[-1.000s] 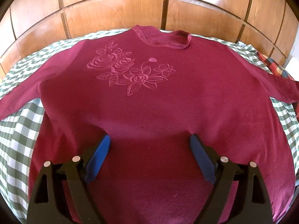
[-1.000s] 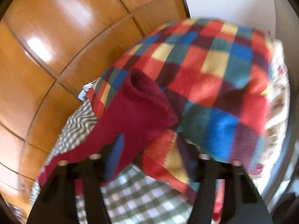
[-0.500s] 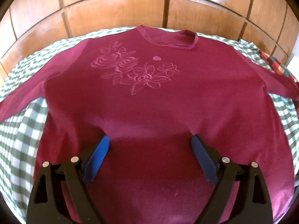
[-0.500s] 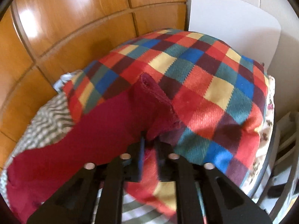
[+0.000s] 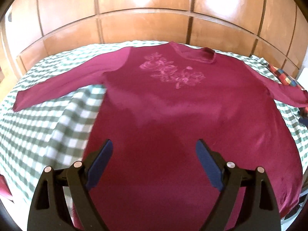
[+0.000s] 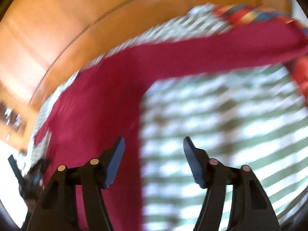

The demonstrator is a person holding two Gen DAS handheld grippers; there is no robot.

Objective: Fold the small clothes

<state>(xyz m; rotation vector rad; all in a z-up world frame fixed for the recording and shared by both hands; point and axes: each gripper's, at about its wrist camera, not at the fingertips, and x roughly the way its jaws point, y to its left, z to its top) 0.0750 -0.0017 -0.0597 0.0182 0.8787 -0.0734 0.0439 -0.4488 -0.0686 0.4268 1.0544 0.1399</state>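
Maroon top [image 5: 192, 119] flat on checked cloth [image 5: 48, 127]; L gripper [image 5: 154, 148] spread wide, empty; R gripper [image 6: 154, 144] opening, empty.

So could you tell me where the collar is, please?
Left wrist view, upper right: the collar tops the shirt, nearest the wooden headboard.

A maroon long-sleeved top [image 5: 184, 115] lies flat, front up, on the green-checked bed [image 5: 48, 119], both sleeves spread outward, neckline toward the wooden headboard [image 5: 146, 28], a pale floral motif [image 5: 173, 73] on its chest
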